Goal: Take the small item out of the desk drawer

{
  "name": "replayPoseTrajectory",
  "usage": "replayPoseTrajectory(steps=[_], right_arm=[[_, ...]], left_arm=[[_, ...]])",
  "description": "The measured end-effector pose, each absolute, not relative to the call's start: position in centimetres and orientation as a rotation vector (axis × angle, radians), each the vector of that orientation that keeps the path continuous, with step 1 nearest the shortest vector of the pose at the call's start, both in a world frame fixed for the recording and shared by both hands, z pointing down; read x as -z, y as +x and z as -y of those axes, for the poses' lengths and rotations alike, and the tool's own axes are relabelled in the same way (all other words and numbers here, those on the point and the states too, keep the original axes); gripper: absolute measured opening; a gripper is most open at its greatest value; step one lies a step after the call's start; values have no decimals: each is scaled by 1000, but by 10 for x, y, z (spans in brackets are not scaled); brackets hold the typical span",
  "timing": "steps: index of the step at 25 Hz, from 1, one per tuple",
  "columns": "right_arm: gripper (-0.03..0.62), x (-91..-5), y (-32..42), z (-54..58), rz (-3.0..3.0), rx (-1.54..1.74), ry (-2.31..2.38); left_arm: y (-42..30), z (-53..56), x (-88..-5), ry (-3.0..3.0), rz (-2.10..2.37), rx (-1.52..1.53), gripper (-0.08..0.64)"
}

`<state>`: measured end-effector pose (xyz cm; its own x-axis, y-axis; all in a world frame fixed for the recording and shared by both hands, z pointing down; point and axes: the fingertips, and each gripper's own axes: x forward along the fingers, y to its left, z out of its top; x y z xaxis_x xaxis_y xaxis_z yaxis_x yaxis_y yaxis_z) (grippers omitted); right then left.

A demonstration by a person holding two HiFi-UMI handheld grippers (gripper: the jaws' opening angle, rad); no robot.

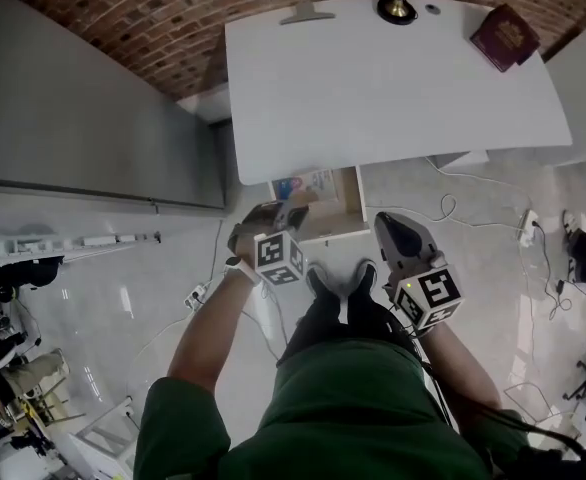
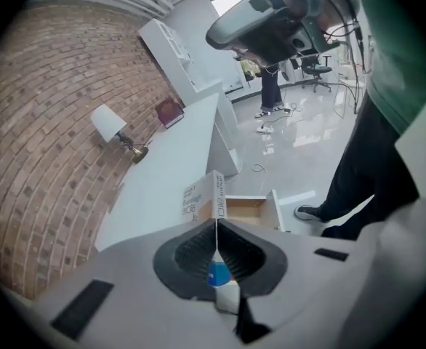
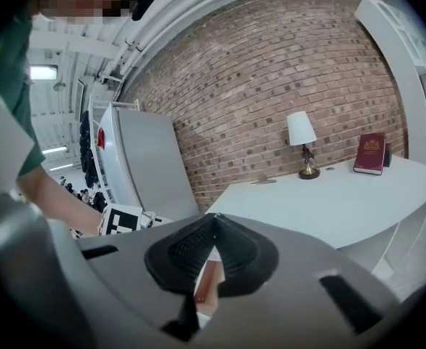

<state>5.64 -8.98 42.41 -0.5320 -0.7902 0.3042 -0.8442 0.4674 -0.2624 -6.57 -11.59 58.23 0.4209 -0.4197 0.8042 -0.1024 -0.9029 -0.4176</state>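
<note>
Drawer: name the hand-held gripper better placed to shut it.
Right. The right hand-held gripper is empty, jaws together, near the open drawer; the left hand-held gripper holds the box.

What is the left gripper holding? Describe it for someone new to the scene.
Start at the white desk by the brick wall; an open wooden drawer sticks out under its front edge. Over it the left gripper pinches a small white box with lettering, the only carton here, unlike the dark red book and lamp on the desktop.
</note>
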Motion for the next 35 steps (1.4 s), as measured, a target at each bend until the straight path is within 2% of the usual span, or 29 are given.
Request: replayPoseTrajectory(steps=[12, 17, 23, 35], right_arm=[[3, -413, 66, 98, 2532, -600, 1501], [3, -420, 69, 102, 2505, -632, 1512], [3, -430, 68, 107, 2499, -657, 1517], [3, -408, 45, 120, 2564, -577, 1447]], left_arm=[[-69, 199, -590, -2296, -477, 1522, 6], [-67, 211, -620, -2316, -448, 1578, 6], [-68, 222, -612, -2371, -542, 1527, 6], [-121, 244, -526, -2527, -1155, 1261, 8]])
